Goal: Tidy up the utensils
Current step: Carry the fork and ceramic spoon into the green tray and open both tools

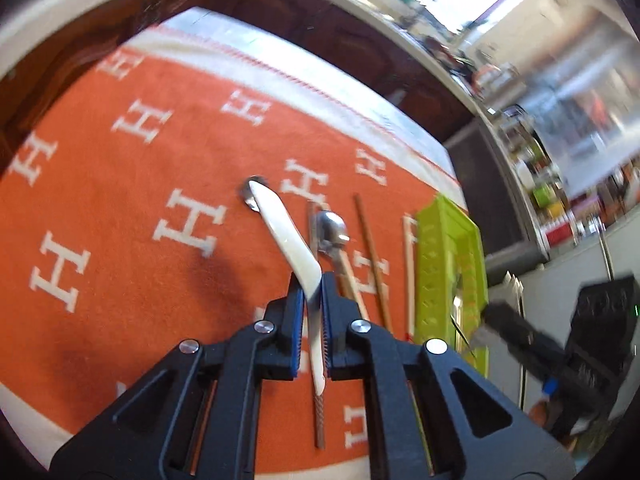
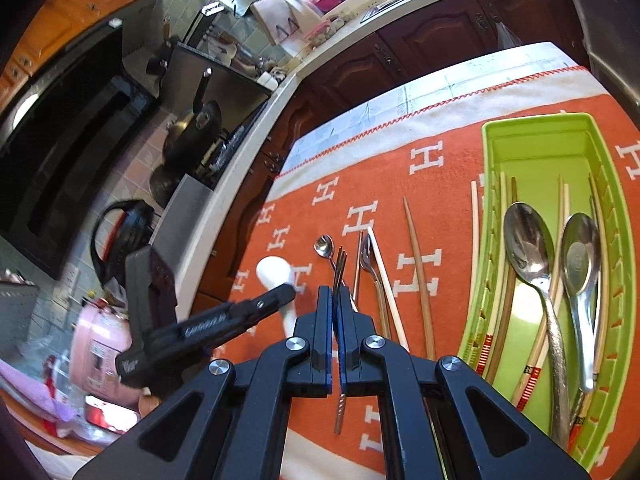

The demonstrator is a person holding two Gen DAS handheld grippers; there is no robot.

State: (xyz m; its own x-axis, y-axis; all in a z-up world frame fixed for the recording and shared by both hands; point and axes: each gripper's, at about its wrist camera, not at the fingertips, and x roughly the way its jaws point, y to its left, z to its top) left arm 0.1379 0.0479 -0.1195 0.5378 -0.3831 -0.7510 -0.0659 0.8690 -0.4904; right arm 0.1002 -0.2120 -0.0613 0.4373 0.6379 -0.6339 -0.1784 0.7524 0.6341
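Left gripper, jaws clamped on a white ceramic spoon, glossy, raised off the orange cloth. Right gripper, jaws closed on a slim metal fork. Only the right view shows inside the green tray: two steel spoons over chopsticks.

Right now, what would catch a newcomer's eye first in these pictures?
The orange cloth patterned with white H letters fills the table. At its right edge a green tray already holds two metal spoons and chopsticks. Up close, one pair of black fingers pinches a white spoon, the other a fork.
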